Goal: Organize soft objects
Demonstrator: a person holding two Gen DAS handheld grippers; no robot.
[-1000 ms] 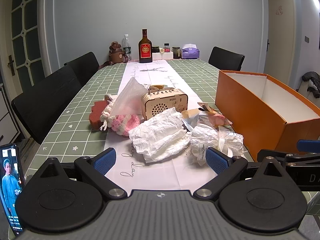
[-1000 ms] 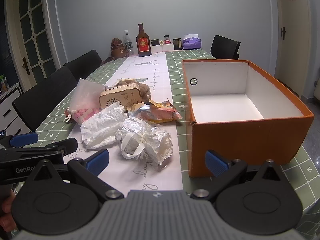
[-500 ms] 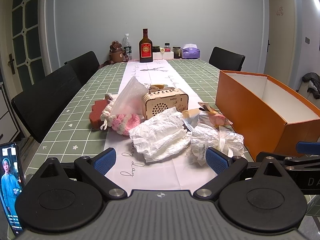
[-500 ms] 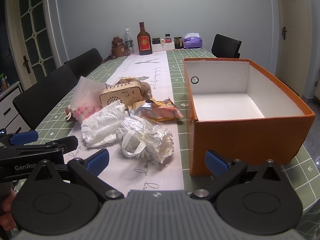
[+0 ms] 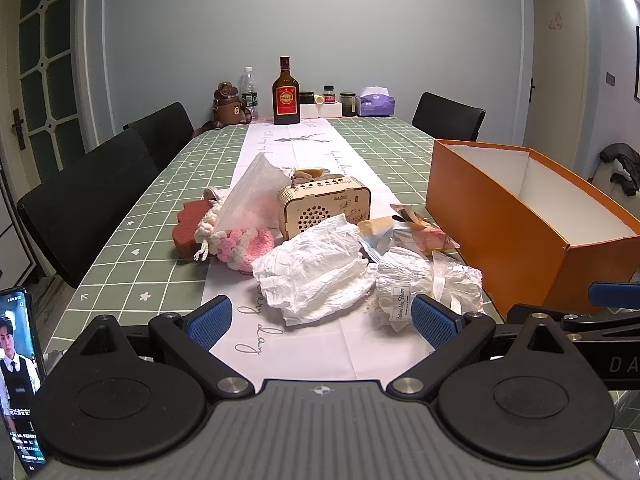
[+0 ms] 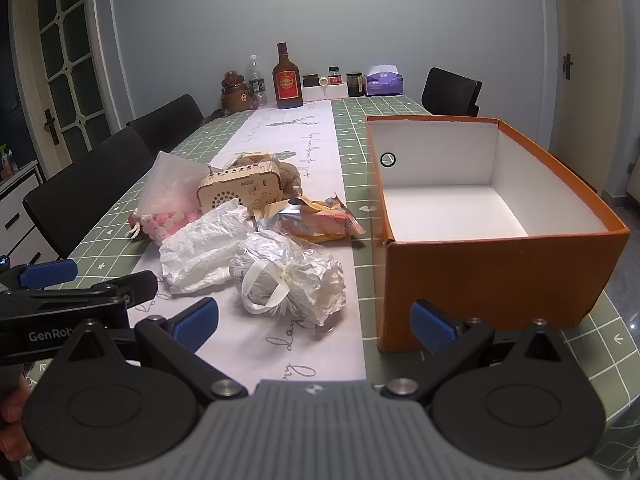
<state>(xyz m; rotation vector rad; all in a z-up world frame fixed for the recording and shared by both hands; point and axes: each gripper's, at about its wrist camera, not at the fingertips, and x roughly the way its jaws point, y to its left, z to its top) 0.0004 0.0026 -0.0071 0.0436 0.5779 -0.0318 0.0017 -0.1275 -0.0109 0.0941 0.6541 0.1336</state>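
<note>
A heap of soft things lies mid-table: a crumpled white plastic bag, a silvery white bag with a ribbon handle, a pink and white crochet pouch, a clear plastic bag and an orange snack packet. An open orange box with a white inside stands to the right. My left gripper is open, just short of the white bag. My right gripper is open too, near the ribbon bag, holding nothing.
A wooden radio stands inside the heap, a red sponge-like block at its left. Bottles, jars and a tissue box line the far end. Black chairs flank the table. A phone stands at the near left.
Both grippers have crept slightly forward and lower toward the heap. Nothing on the table has moved.
</note>
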